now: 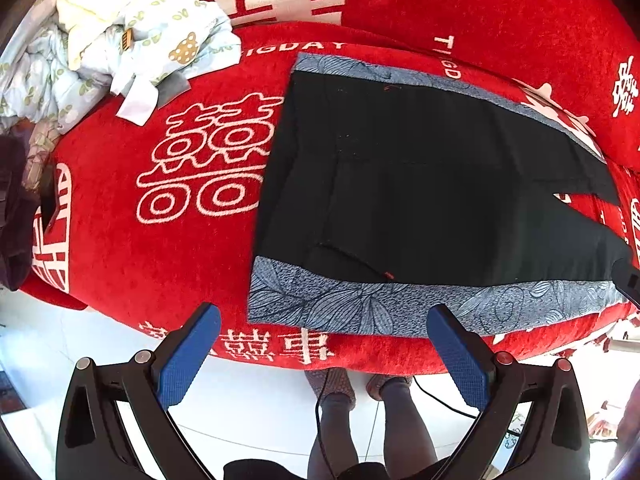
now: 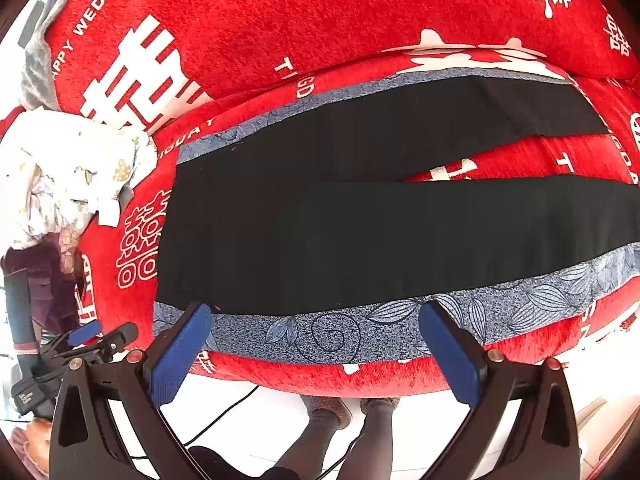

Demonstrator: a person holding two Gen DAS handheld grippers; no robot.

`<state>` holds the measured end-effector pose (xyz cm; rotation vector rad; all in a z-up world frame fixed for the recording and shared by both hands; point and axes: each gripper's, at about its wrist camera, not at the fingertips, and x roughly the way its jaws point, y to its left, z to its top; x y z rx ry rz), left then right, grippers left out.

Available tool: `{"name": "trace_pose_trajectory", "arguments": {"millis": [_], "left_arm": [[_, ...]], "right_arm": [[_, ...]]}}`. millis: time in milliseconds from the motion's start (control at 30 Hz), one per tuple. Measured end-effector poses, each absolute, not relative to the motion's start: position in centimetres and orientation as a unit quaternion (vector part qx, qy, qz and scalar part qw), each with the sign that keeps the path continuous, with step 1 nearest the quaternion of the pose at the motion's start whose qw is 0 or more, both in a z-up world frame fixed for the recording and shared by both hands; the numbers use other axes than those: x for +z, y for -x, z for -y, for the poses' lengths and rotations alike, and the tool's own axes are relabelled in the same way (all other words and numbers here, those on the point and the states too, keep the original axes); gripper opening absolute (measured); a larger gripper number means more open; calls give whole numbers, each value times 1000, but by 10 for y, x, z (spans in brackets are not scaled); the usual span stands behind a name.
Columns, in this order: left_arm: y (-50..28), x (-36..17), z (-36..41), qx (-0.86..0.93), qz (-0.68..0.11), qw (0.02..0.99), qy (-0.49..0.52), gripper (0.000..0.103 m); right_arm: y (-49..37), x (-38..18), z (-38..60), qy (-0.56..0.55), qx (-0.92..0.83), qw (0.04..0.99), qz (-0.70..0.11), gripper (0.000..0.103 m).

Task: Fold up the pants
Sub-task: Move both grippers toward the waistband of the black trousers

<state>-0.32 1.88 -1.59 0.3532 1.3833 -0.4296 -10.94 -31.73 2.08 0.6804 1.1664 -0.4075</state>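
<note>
Black pants (image 1: 420,196) with blue-grey leaf-patterned side stripes lie flat on a red sofa seat (image 1: 152,256), waist to the left, legs spread to the right. They also show in the right wrist view (image 2: 320,232). My left gripper (image 1: 324,344) is open and empty, hovering just above the near patterned stripe by the waist. My right gripper (image 2: 316,344) is open and empty above the near stripe (image 2: 328,336) further along the leg. The left gripper also shows at the lower left of the right wrist view (image 2: 96,340).
A pile of pale printed clothes (image 1: 120,36) lies on the seat's left end; it also shows in the right wrist view (image 2: 68,176). Dark purple cloth (image 2: 44,276) sits beside it. The red sofa back (image 2: 320,12) rises behind. The person's legs (image 1: 360,420) and a cable are on the white floor.
</note>
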Motion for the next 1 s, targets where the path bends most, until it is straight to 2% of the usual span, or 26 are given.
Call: {"name": "trace_pose_trajectory", "arguments": {"millis": [1000], "left_arm": [[-7, -26, -24, -184, -640, 723, -185, 103]], "right_arm": [[102, 14, 303, -310, -215, 748, -546, 103]]}}
